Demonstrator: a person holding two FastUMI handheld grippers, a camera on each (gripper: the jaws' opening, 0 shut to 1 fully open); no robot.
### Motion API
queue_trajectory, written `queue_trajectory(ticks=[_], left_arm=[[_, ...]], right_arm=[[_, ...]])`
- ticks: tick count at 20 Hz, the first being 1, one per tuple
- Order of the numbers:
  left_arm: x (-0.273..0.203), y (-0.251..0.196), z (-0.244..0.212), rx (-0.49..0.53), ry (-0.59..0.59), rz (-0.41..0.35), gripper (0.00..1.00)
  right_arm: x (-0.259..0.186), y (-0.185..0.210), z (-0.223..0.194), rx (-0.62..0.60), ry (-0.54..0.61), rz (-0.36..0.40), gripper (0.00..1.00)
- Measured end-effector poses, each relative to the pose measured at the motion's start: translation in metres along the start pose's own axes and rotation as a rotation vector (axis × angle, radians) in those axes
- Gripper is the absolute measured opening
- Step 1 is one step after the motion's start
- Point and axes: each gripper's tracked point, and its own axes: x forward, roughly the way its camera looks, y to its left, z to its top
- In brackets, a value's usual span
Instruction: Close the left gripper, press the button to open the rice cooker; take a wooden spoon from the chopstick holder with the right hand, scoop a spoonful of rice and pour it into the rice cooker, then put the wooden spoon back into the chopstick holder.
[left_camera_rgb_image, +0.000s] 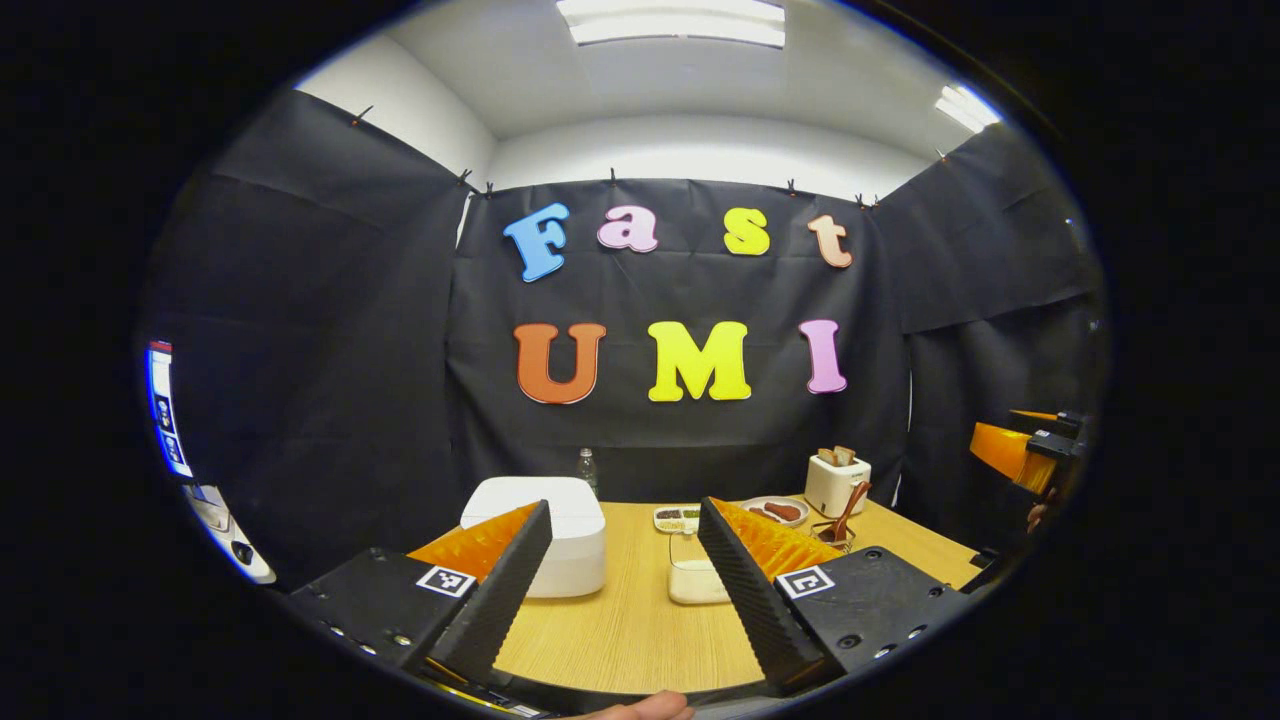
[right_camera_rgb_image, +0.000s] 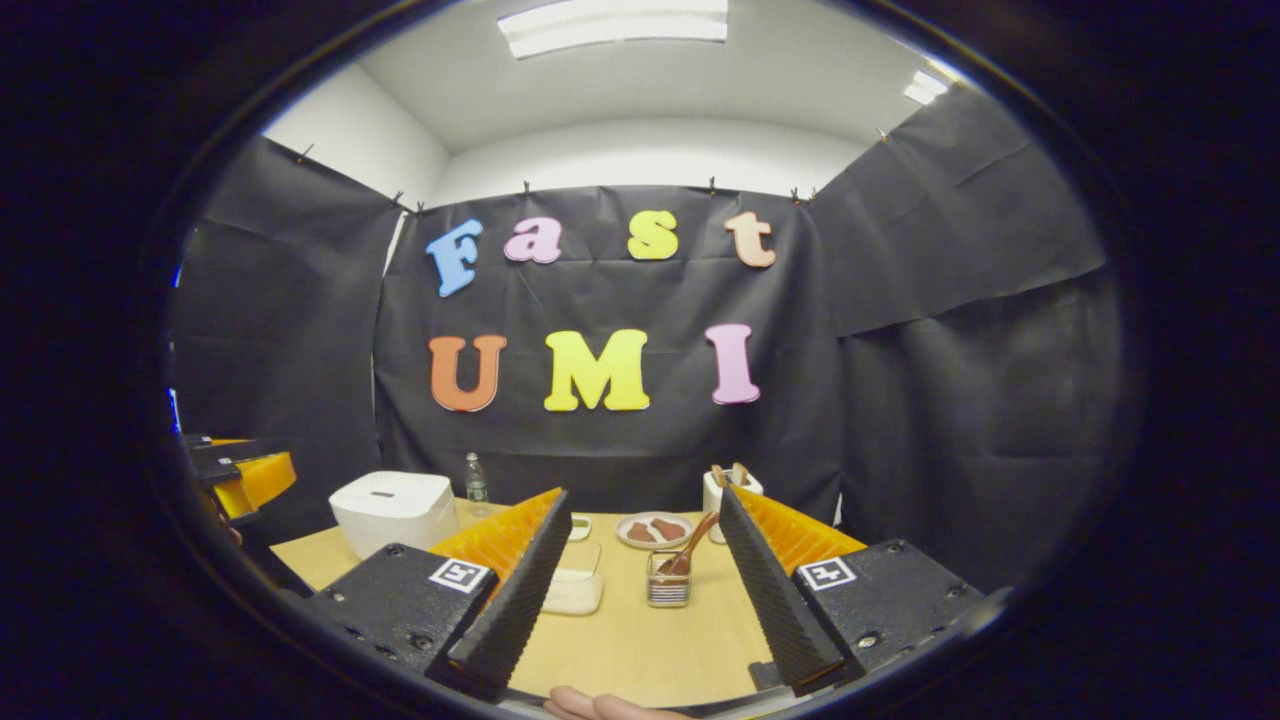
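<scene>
The white rice cooker (left_camera_rgb_image: 570, 540) (right_camera_rgb_image: 393, 510) stands shut at the table's back left. A clear box of rice (left_camera_rgb_image: 695, 582) (right_camera_rgb_image: 575, 588) sits mid-table. To its right is the wire chopstick holder (left_camera_rgb_image: 832, 535) (right_camera_rgb_image: 667, 583), with the wooden spoon (left_camera_rgb_image: 850, 505) (right_camera_rgb_image: 690, 545) leaning in it. My left gripper (left_camera_rgb_image: 624, 510) is open above the table's near edge, and the cooker is partly behind its left finger. My right gripper (right_camera_rgb_image: 645, 498) is open too, with the holder ahead between its fingers. Neither gripper holds anything.
The wooden table (left_camera_rgb_image: 620, 640) (right_camera_rgb_image: 640, 640) also carries a white toaster (left_camera_rgb_image: 836, 482) (right_camera_rgb_image: 730, 490), a plate of sausages (left_camera_rgb_image: 775, 511) (right_camera_rgb_image: 655, 530), a small dish tray (left_camera_rgb_image: 677, 518) and a water bottle (left_camera_rgb_image: 587, 468) (right_camera_rgb_image: 476, 480) at the back. Black cloth walls the booth.
</scene>
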Motion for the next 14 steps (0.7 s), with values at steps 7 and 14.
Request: queue_trajectory(ticks=[7,14], left_arm=[[0.006,0.016,-0.017,-0.056,0.046,0.023,0.94],[0.003,0.018,-0.016,-0.06,0.028,0.005,0.94]], right_arm=[[0.001,0.003,-0.01,0.0,0.015,0.016,0.95],[0.0,0.011,-0.017,0.006,0.04,0.034,0.97]])
